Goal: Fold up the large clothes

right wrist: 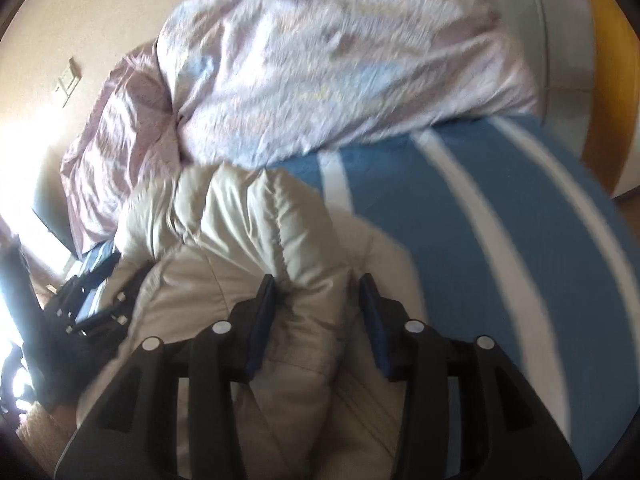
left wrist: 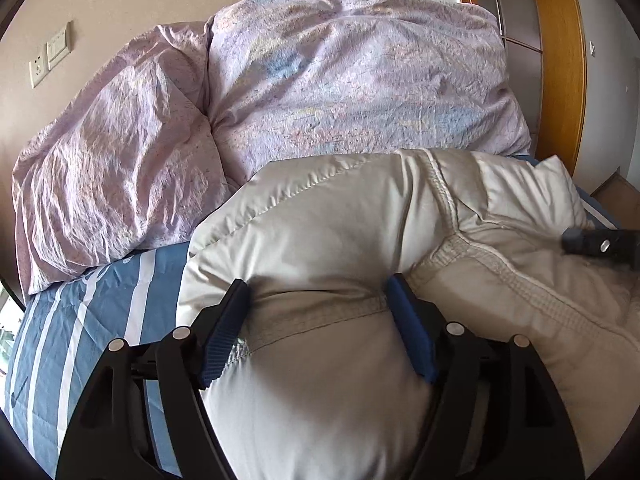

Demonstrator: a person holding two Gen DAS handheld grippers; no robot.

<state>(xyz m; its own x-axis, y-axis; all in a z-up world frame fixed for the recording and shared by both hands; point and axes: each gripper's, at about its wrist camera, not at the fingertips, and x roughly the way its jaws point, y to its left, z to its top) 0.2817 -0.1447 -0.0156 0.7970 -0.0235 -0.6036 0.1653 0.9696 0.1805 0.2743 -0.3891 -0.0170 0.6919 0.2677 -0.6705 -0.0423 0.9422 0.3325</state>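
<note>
Striped blue bedsheet [right wrist: 500, 216] under puffy, quilted, cream jacket [left wrist: 320, 216], bunched.

The left gripper [left wrist: 318, 300] is showing a matte black plastic frame, its two arms cut with slot-shaped openings and studded with round silver screw heads. Its fingers [left wrist: 412, 332] are wearing blue ribbed pads, the ridges running across their flat faces. The right gripper [right wrist: 316, 296] is showing the same build: black cut-out arms, shiny round screw heads along the top, and dark blue pads on its fingers [right wrist: 376, 324], blurred in this view.
</note>
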